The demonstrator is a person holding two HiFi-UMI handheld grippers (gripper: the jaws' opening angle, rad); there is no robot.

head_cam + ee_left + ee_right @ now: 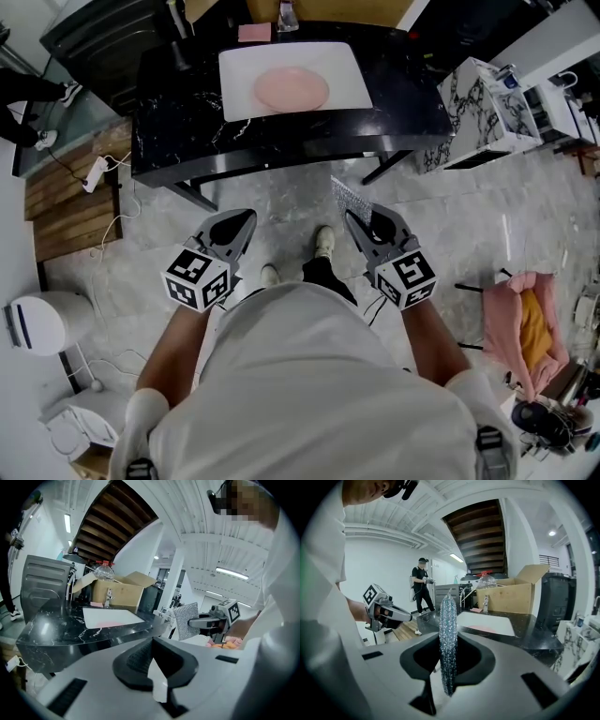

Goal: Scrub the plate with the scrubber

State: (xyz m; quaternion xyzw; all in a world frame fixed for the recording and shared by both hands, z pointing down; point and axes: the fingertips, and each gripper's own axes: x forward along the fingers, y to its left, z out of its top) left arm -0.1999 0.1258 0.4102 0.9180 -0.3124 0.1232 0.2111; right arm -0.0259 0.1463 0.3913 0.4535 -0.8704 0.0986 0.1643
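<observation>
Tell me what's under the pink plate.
A white board lies under the plate, and the board sits on the black table. The patch of board beneath the plate is covered, so anything there can't be seen.

- We see a black marble table (178,141) with a white board (239,89) lying flat on it.
- A small pink pad (254,33) sits at its far edge.
- We spot an open cardboard box (513,595) behind.
- Pink cloth (525,328) lies heaped on our right.
- A person (422,590) stands far off.

looks like a robotics test lab: bare white walls (384,559), a wooden staircase (480,531) overhead, a cardboard box (511,595), loose floor cables (114,225).
</observation>
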